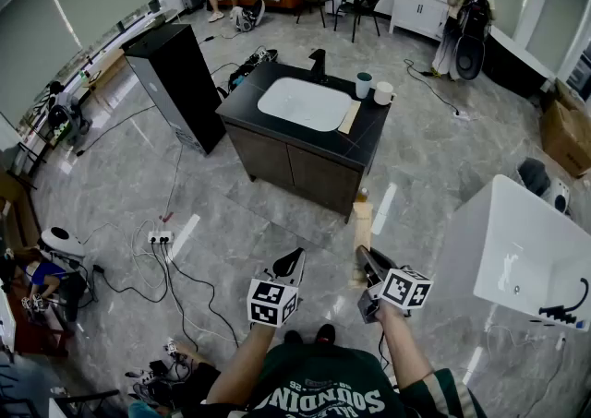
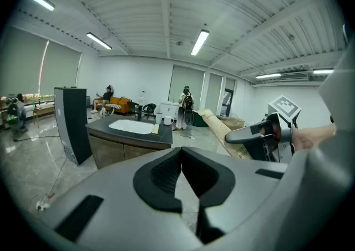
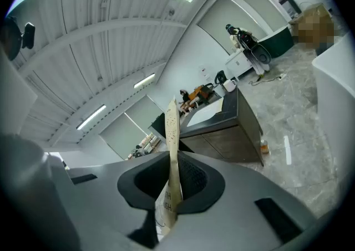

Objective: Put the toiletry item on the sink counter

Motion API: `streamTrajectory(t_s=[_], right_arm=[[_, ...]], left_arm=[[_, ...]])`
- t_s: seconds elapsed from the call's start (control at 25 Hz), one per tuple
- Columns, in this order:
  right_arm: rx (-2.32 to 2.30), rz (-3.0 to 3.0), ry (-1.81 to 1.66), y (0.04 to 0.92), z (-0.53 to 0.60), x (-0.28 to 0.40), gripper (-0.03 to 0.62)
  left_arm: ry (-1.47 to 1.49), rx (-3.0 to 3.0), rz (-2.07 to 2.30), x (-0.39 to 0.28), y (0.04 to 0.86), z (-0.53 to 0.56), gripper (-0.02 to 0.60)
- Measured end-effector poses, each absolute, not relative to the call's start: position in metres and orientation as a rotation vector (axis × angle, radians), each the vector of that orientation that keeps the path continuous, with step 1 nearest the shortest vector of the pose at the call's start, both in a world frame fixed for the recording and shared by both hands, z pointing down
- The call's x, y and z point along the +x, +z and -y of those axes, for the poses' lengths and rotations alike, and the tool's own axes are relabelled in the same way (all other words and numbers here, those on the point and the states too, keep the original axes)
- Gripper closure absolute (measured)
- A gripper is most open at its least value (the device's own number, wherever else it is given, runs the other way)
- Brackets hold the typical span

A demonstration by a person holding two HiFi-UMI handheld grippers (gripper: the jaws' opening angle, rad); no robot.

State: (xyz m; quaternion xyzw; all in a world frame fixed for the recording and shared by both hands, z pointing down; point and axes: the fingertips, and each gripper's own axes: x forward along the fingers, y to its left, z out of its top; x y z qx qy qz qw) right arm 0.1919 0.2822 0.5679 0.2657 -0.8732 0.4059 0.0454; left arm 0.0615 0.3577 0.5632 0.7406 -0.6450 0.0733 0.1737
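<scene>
My right gripper [image 1: 366, 257] is shut on a flat beige toiletry packet [image 1: 362, 225], which stands up out of the jaws. In the right gripper view the packet [image 3: 172, 133] is pinched edge-on between the pads of the right gripper [image 3: 173, 160]. My left gripper [image 1: 293, 259] hangs beside it, shut, with nothing between its fingers. The left gripper view shows the left gripper [image 2: 181, 154] shut, and the packet [image 2: 221, 127] at the right. The sink counter [image 1: 249, 98] stands ahead: a dark top with a white basin [image 1: 304, 103] and a black tap [image 1: 319, 65]. Both grippers are well short of it, above the floor.
Two cups [image 1: 373, 89] and a thin wooden strip [image 1: 350, 117] lie on the counter's right side. A tall black cabinet [image 1: 176, 86] stands left of it, a white tub [image 1: 517, 245] at the right. Cables and a power strip [image 1: 161, 237] cross the floor. People are at the room's far end.
</scene>
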Motion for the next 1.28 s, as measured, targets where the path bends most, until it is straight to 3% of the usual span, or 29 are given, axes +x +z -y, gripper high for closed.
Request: streamTrajectory(t_s=[1.28], right_arm=[[0.724,2.64,1.306,0.585,-0.292,0.183,0.53]], left_arm=[[0.197,2.1,1.844,0.063,0.563,-0.35,0.569]])
